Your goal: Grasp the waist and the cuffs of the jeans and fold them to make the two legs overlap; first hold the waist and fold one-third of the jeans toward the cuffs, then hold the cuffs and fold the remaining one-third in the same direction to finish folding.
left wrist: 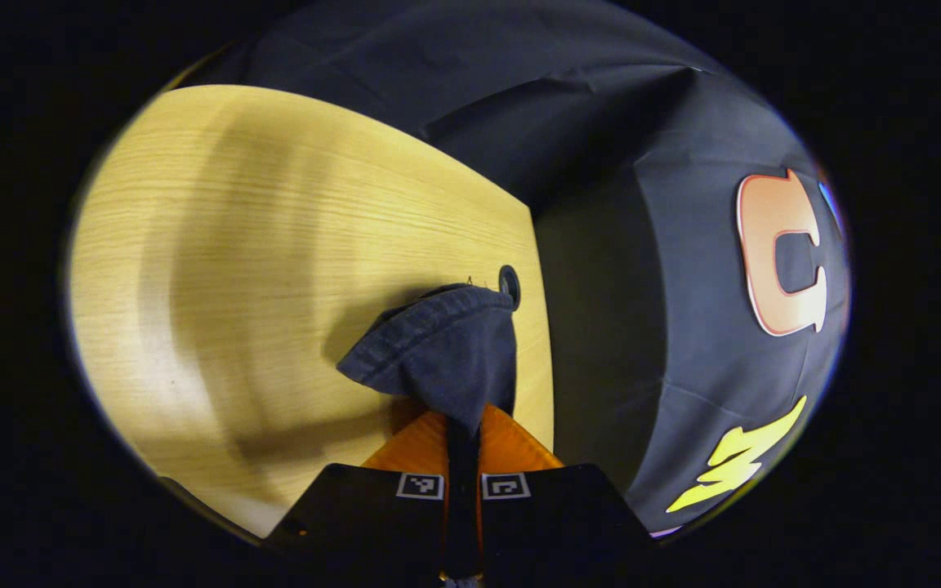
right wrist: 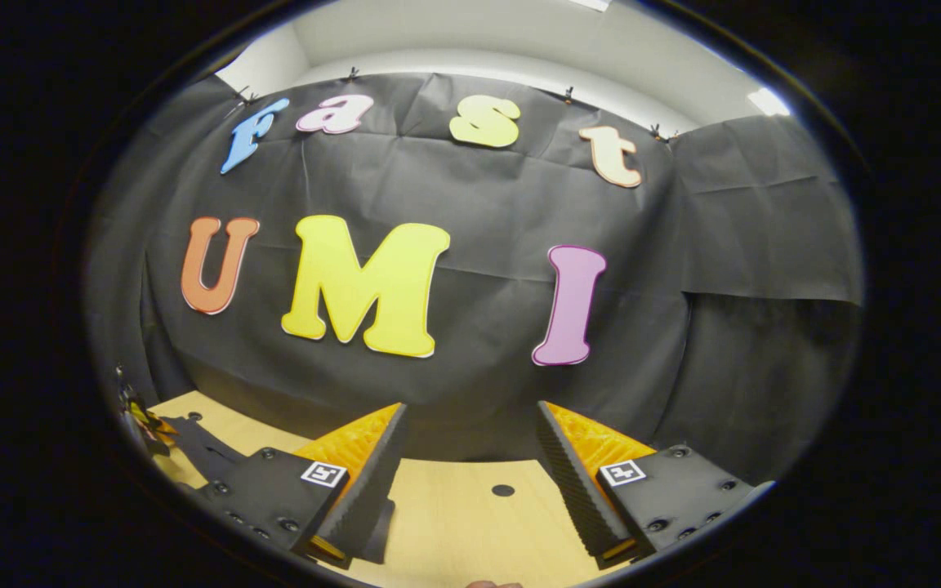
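No readable text, square coded markers (left wrist: 420, 486) on left tool (left wrist: 462, 423); likewise right tool (right wrist: 470, 406)

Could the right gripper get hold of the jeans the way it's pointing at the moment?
Probably not yet. The right gripper has its jaws wide open, aimed at the booth wall above bare table, with no denim between them. The left gripper is shut on the jeans.
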Demonstrator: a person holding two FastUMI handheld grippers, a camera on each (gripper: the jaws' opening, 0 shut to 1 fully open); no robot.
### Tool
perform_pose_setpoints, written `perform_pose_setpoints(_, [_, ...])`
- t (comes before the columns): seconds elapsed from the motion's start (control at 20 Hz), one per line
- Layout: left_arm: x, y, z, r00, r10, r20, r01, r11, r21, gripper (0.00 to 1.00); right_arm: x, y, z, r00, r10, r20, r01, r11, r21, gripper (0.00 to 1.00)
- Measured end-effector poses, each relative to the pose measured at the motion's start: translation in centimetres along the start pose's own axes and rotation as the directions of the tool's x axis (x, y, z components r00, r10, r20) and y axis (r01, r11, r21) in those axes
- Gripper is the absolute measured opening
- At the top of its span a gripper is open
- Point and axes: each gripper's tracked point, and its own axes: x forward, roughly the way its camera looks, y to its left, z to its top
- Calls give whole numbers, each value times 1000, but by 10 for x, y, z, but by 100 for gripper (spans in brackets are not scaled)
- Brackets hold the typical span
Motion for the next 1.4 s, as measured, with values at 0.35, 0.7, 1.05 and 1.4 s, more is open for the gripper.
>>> perform_pose_setpoints(0.35, [-43, -114, -39, 982, -176, 64, 140, 918, 371, 3, -16, -32, 1, 1000, -15, 7, 15, 999, 39, 94])
perform_pose_setpoints(0.7, [-77, -191, -140, 942, -334, -23, 288, 775, 563, 3, -43, -87, 11, 997, -70, 20, 70, 997, -17, 94])
perform_pose_setpoints(1.05, [-81, -204, -268, 927, -342, -156, 339, 579, 741, 3, -76, -140, 8, 990, -141, 3, 141, 989, -43, 94])
perform_pose_setpoints(1.4, [-50, -182, -344, 940, -277, -201, 295, 358, 886, 3, -103, -177, 5, 977, -211, -7, 211, 976, -45, 94])
